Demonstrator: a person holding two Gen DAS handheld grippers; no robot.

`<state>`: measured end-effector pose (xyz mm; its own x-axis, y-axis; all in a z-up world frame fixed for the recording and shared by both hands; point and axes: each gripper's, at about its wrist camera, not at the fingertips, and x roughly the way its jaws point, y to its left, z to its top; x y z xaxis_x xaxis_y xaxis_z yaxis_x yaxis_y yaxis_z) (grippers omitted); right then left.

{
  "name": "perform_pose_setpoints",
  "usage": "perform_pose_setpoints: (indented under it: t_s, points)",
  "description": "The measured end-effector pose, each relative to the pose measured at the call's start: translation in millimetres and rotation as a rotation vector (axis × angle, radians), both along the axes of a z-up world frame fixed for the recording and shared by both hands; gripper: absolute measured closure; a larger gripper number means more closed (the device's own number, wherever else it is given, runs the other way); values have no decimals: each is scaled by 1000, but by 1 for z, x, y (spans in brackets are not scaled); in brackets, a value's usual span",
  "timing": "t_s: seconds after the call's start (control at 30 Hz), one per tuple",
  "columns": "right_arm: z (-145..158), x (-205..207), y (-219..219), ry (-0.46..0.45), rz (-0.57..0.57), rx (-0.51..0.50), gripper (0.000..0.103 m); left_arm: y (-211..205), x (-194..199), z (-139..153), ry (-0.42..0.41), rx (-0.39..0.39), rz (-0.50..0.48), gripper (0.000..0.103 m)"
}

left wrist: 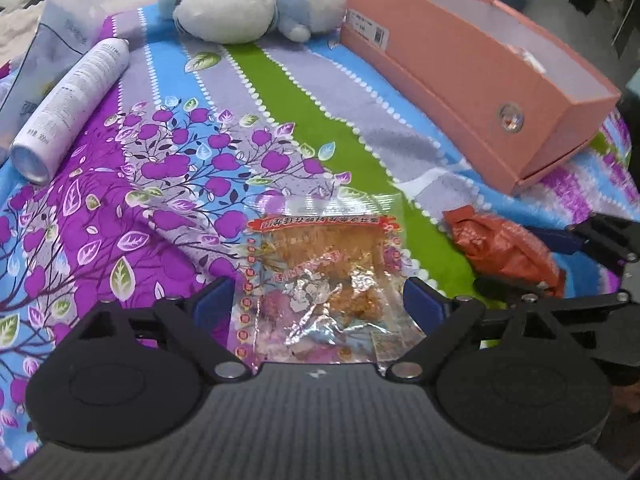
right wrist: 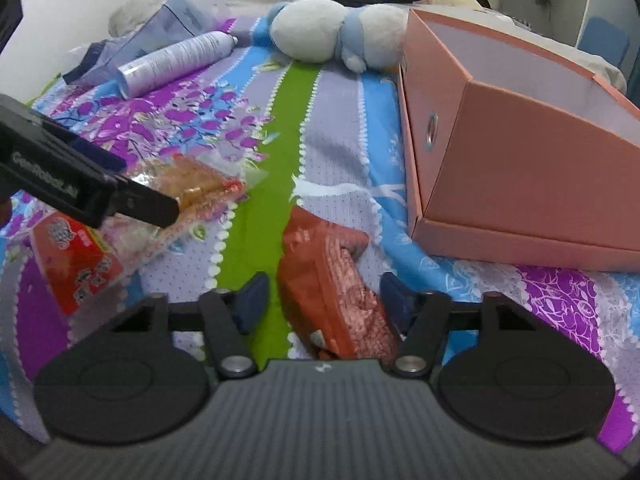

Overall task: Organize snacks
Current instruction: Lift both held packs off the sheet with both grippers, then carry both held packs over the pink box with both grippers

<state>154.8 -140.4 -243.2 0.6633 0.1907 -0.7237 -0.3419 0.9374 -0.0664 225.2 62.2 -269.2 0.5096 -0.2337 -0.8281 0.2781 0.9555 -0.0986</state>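
A clear packet of golden-brown snacks (left wrist: 324, 264) lies flat on the patterned blanket (left wrist: 180, 152). My left gripper (left wrist: 320, 304) stands open astride its near end, with a gap at each blue pad. An orange-red snack packet (right wrist: 336, 280) lies between the fingers of my right gripper (right wrist: 324, 300), which is open; green blanket shows between the left pad and the packet, while the right pad is close against it. The same orange-red packet (left wrist: 508, 248) shows at the right of the left wrist view. A red printed packet (right wrist: 76, 256) lies at the left, under the left gripper's body.
An open pink cardboard box (right wrist: 520, 168) stands on the blanket at the right, seemingly with nothing inside. A white spray can (left wrist: 76, 100) lies at the back left beside a plastic bag (right wrist: 180, 12). A white and blue plush toy (left wrist: 256, 4) rests at the far end.
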Motion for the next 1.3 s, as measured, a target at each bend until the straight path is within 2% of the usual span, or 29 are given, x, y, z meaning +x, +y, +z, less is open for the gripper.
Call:
perform_pose_setpoints:
  t_s: [0.17, 0.3, 0.53, 0.7, 0.87, 0.97, 1.1, 1.3]
  points:
    - [-2, -1, 8, -2, 13, -39, 44, -12, 8, -7, -17, 40, -3, 10]
    - [-1, 1, 10, 9, 17, -48, 47, -25, 5, -15, -30, 88, 32, 12]
    - [8, -1, 12, 9, 14, -45, 52, -28, -7, -2, -47, 103, 121, 38]
    - [17, -11, 3, -9, 9, -32, 52, -18, -23, 10, -73, 83, 227, 45]
    - [23, -17, -7, -13, -6, -18, 52, -7, -36, 26, -86, 8, 319, 46]
    - [24, -19, -11, -13, -5, -11, 52, -10, -45, 24, -72, 10, 342, 47]
    - [28, -25, -15, -20, 8, 4, 52, -12, -63, 17, -33, -31, 371, 50]
    - [39, -29, -18, -42, -1, 23, 52, -12, -86, 30, -59, -78, 391, 54]
